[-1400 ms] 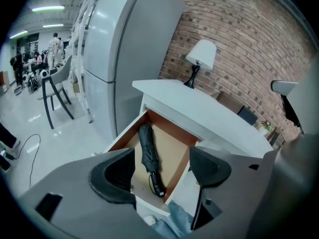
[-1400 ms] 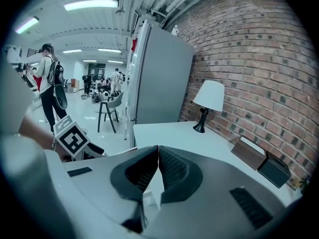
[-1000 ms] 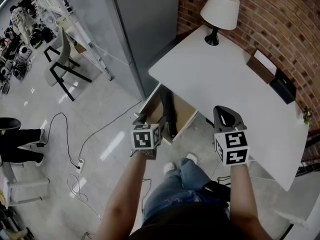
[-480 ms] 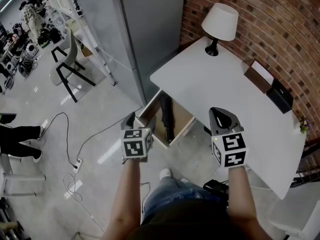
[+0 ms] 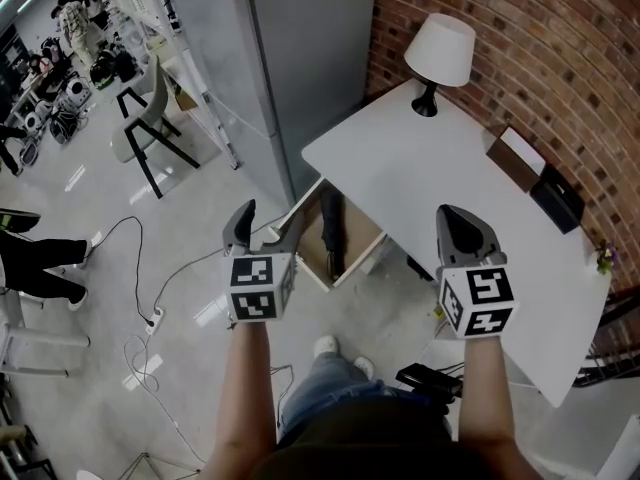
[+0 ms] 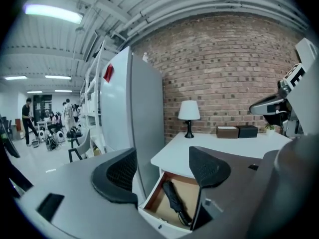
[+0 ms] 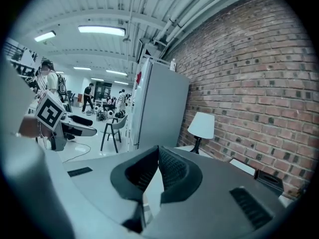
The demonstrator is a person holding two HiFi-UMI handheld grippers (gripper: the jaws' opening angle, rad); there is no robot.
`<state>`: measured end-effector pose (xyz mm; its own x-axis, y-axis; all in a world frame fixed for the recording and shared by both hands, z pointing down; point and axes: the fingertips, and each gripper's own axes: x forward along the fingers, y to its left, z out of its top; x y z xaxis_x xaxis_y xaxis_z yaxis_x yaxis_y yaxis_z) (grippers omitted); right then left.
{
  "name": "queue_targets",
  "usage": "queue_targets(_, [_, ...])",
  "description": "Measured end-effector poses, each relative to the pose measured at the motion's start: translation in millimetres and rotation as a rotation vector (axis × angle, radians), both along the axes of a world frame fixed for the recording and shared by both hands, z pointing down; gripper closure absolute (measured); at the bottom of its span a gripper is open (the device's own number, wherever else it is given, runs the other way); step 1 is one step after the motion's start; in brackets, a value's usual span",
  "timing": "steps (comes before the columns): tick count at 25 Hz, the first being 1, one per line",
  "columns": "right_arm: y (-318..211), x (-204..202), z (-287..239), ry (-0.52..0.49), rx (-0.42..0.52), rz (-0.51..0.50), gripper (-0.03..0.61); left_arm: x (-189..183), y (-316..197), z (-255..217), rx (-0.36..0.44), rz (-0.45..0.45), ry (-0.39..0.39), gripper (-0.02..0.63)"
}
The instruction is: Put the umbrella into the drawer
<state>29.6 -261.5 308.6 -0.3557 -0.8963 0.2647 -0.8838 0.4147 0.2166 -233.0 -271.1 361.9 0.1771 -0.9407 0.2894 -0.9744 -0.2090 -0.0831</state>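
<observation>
Both grippers have eased back from the drawer front over the last second, and the left one has drifted out to its side.

The white table (image 5: 450, 178) stands against the brick wall, with a lamp (image 5: 438, 50) at its far corner. The drawer (image 5: 365, 236) juts out open from under the table's near-left edge. The black folded umbrella (image 5: 333, 230) lies lengthwise on its wooden bottom, probably because that is the way it fits. From where I stand I can't quite tell whether its near end clears the front panel.

The left gripper (image 5: 265, 230) hangs off the table's near-left side, just beside the drawer front. Its jaws are spread with nothing between them, which looks like a hand that has let go and backed away. The right gripper (image 5: 462, 233) hovers over the table's near edge with its jaws pressed together on nothing, seemingly idle. By my reckoning the umbrella is already where it belongs, and at most the drawer is left to push in.
</observation>
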Motion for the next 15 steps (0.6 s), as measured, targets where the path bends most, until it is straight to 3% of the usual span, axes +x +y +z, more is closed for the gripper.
queue_targets(4, [7,4,-19,-0.018,0.060,-0.003,0.578,1,10,-35,0.112,0.004,-0.044,0.314])
queue_targets(9, [14,7,-42,-0.035,0.123,-0.009,0.578,-1,23,-76,0.258,-0.020,-0.107,0.438])
queue_targets(10, [14,7,-47,-0.038,0.134,-0.008,0.578,-3,25,-86,0.294,-0.029,-0.111,0.496])
queue_targets(11, [15,7,-51,-0.040,0.145,-0.007,0.578,-4,28,-96,0.330,-0.034,-0.113,0.614])
queue_targets(15, [18,11,-64,-0.052,0.177,-0.002,0.578,-2,36,-129,0.417,-0.025,-0.124,0.613])
